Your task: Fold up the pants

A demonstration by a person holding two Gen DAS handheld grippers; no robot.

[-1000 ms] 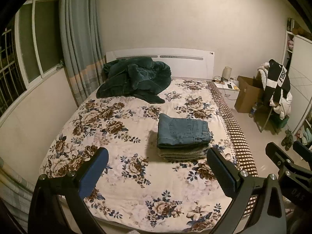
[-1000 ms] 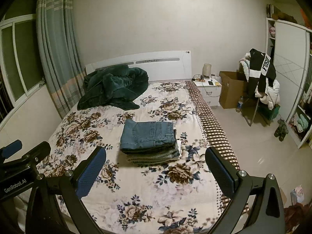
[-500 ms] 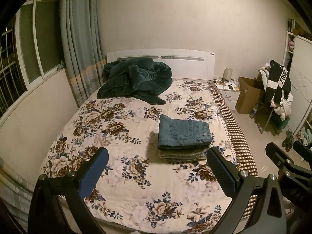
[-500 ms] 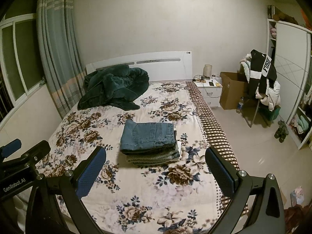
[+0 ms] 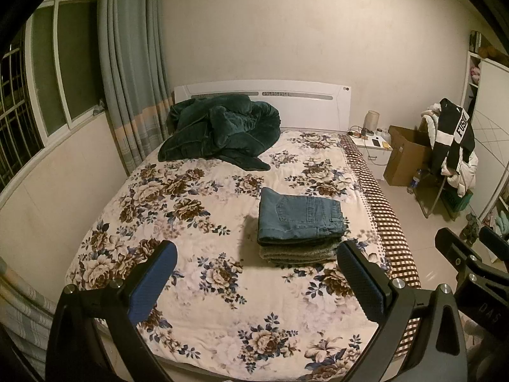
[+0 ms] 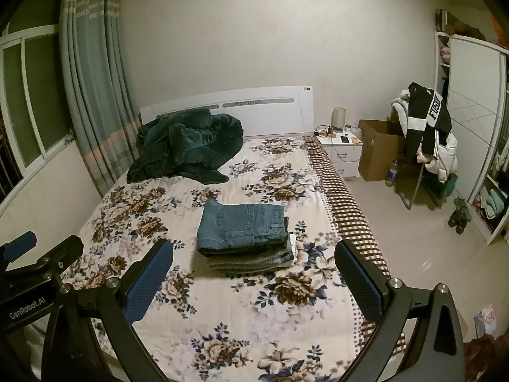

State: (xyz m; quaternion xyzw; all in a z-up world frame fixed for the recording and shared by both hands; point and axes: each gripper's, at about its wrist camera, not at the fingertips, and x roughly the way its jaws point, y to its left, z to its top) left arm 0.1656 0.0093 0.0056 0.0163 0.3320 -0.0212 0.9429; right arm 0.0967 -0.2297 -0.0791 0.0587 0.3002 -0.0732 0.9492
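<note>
Folded blue jeans [image 5: 299,218] lie on top of a folded grey-green garment [image 5: 296,253] on the floral bed [image 5: 203,305]. The stack also shows in the right wrist view, jeans [image 6: 243,227] over the grey garment [image 6: 251,259]. My left gripper [image 5: 256,278] is open and empty, held above the foot of the bed, well short of the stack. My right gripper [image 6: 253,277] is open and empty at about the same distance. The right gripper shows at the right edge of the left view [image 5: 467,248].
A crumpled dark green blanket [image 5: 219,130] lies by the white headboard [image 5: 264,95]. Right of the bed stand a nightstand [image 5: 373,149], a cardboard box [image 5: 407,162] and a chair heaped with clothes [image 5: 453,146]. Curtains [image 5: 130,73] and a window are on the left.
Both grippers have drifted slightly; the view barely shifts. The stack and blanket have not moved. Both grippers stay open.
</note>
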